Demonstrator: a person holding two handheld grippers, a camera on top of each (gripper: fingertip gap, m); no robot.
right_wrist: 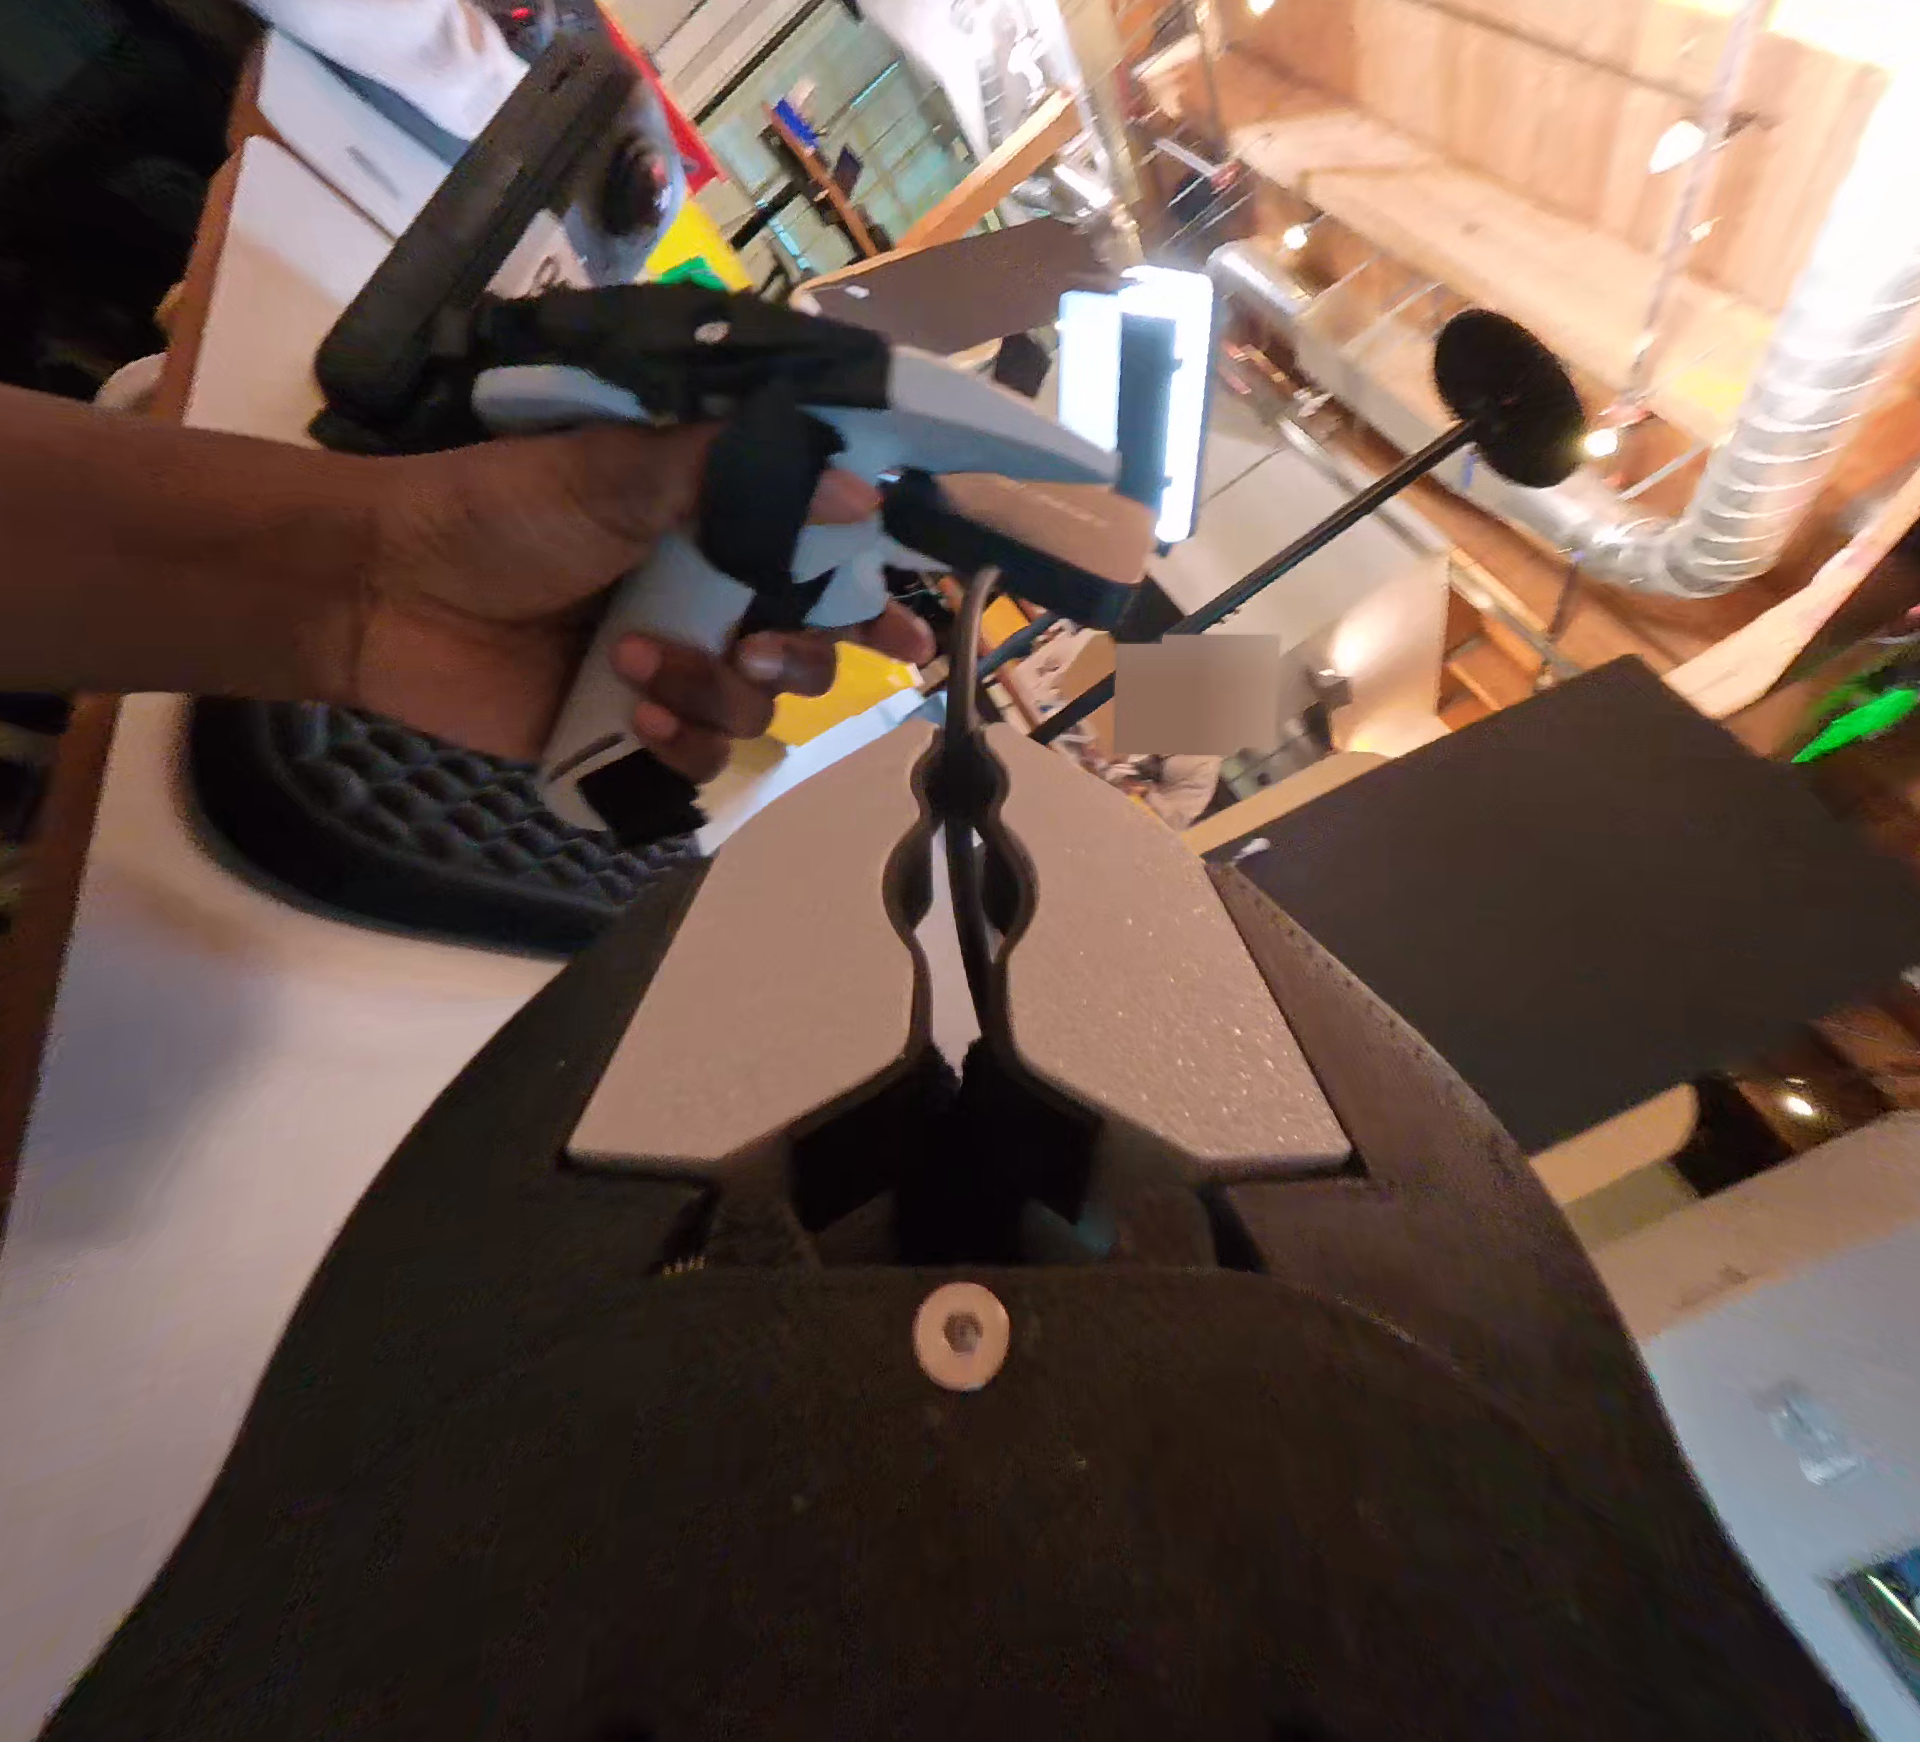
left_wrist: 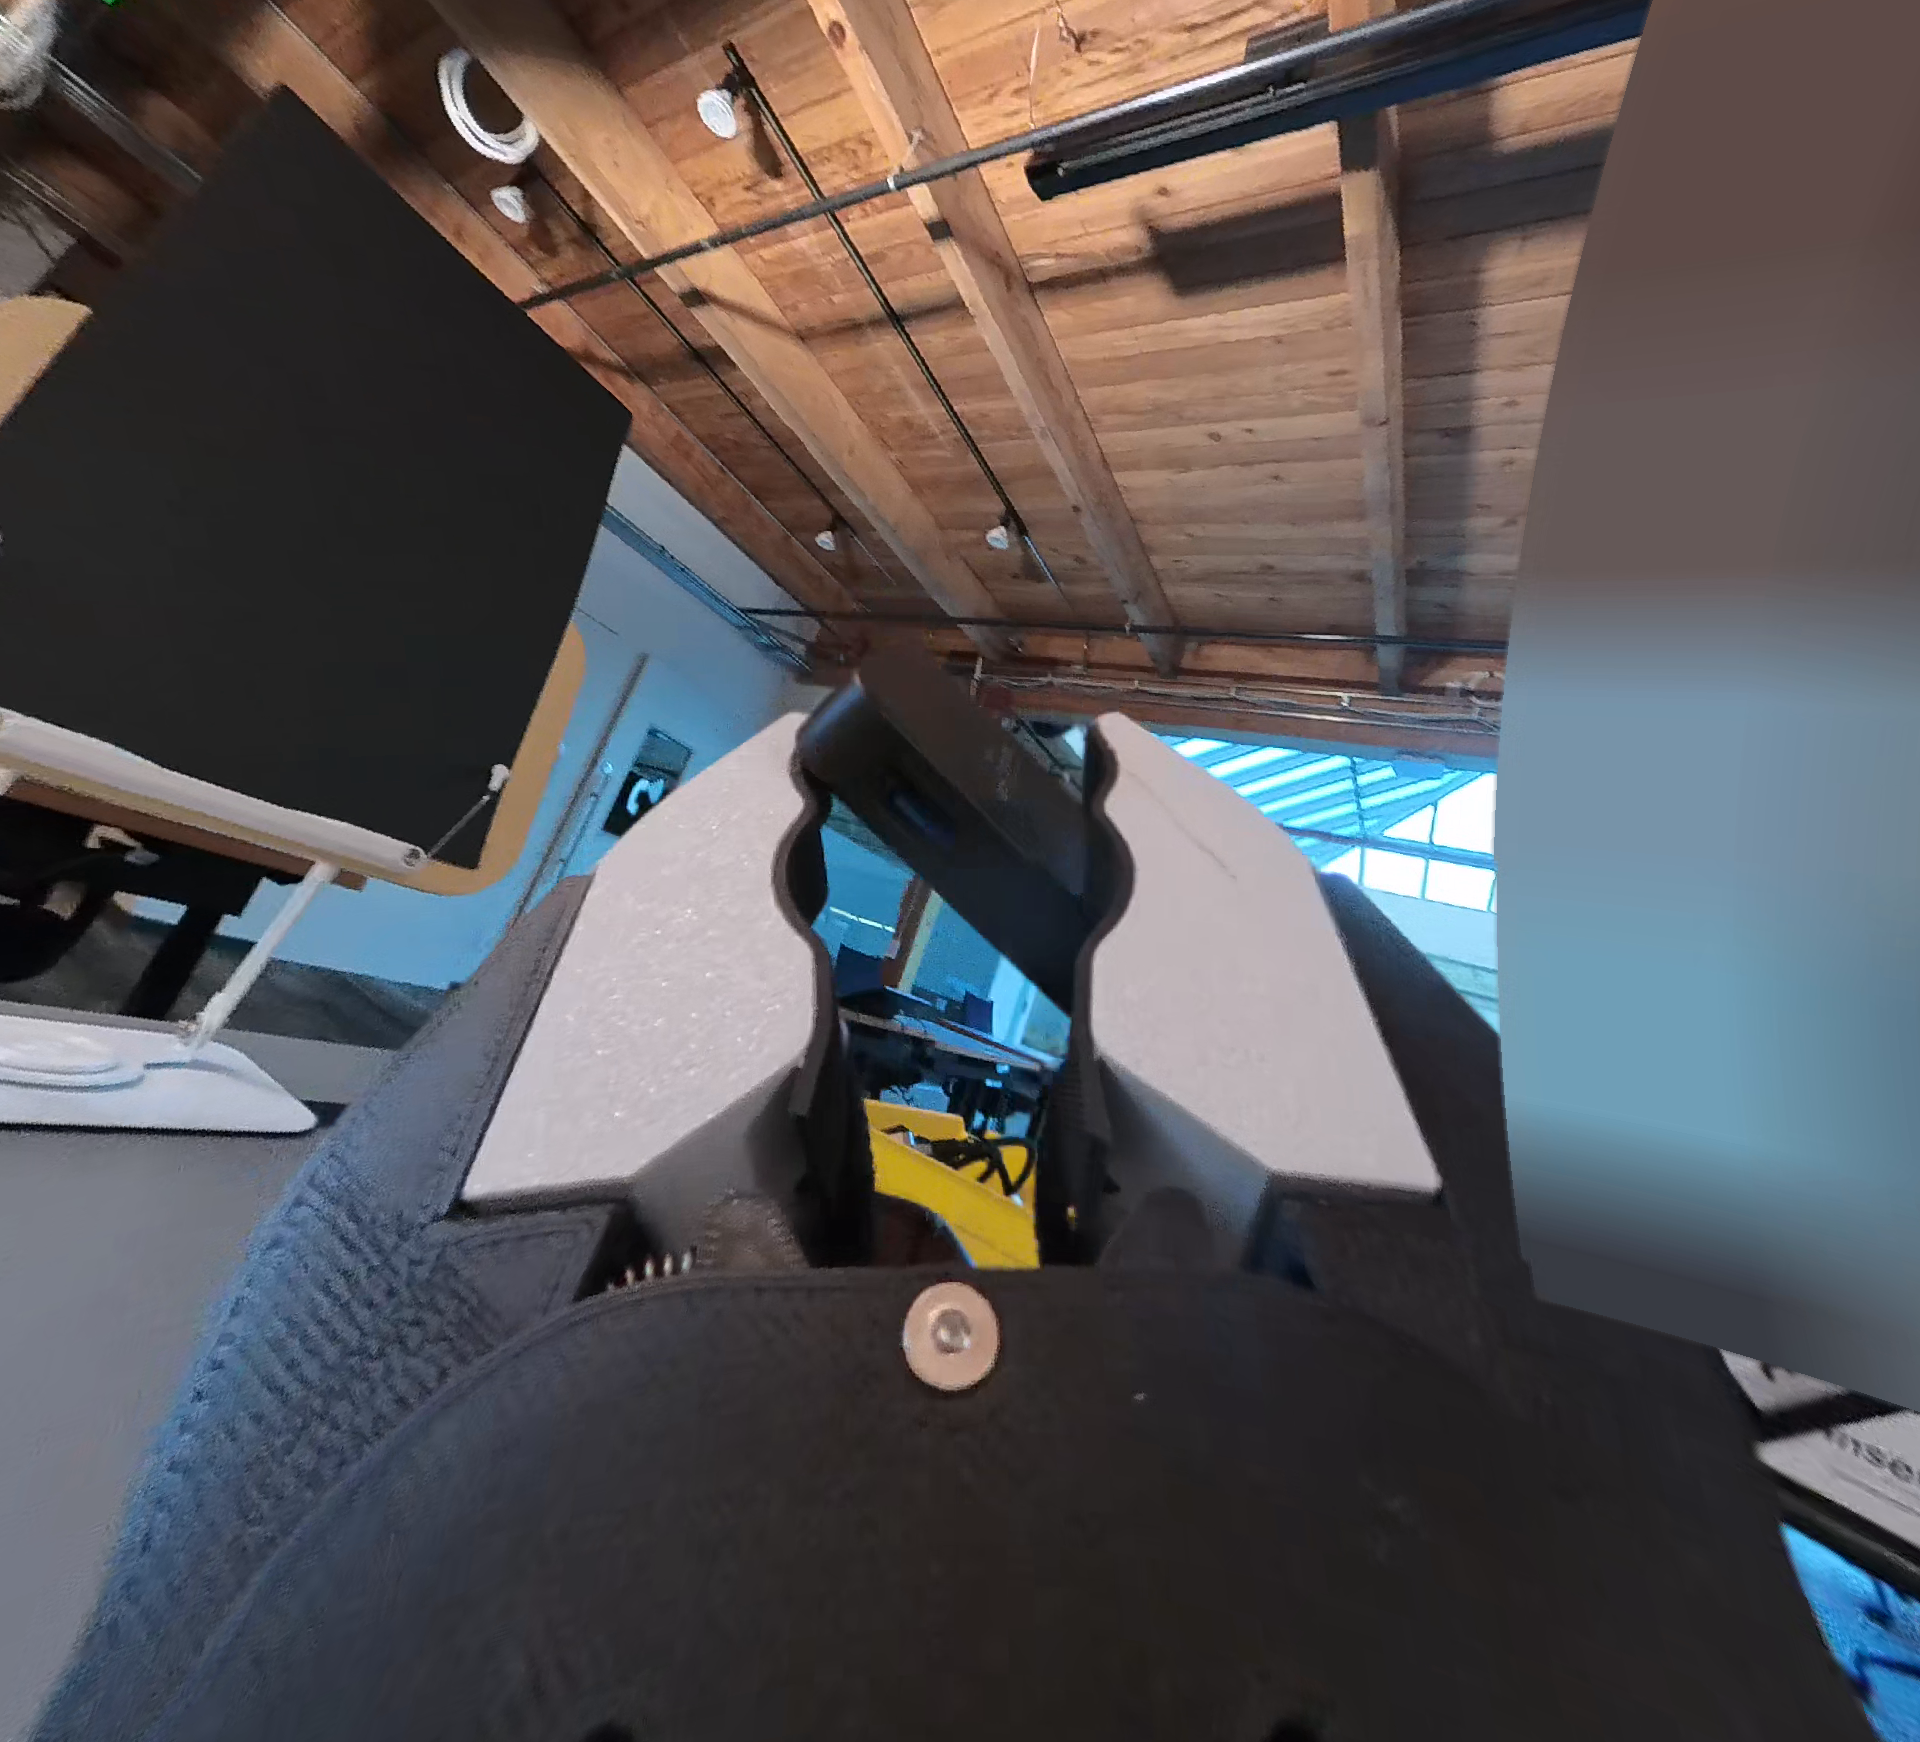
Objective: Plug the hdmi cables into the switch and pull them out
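Observation:
In the left wrist view my left gripper (left_wrist: 945, 762) points up toward the wooden ceiling and is shut on the black HDMI switch (left_wrist: 971, 819), which lies slanted across its fingertips. In the right wrist view my right gripper (right_wrist: 961, 757) is shut on a black HDMI cable (right_wrist: 964, 653) close to its plug end. The cable runs up to the switch (right_wrist: 1091, 596) held by the left gripper (right_wrist: 1132, 503), which a hand (right_wrist: 499, 570) holds just above and beyond. The rest of the cable trails back between my right fingers (right_wrist: 1122, 954). The port itself is hidden.
A black panel (left_wrist: 291, 497) on a white stand (left_wrist: 125, 1084) stands at the left on a grey table; it also shows in the right wrist view (right_wrist: 1558, 913). A black textured pad (right_wrist: 416, 830) lies on the white table (right_wrist: 208, 1121). A yellow bin (left_wrist: 935, 1193) and a boom microphone (right_wrist: 1507, 399) lie beyond.

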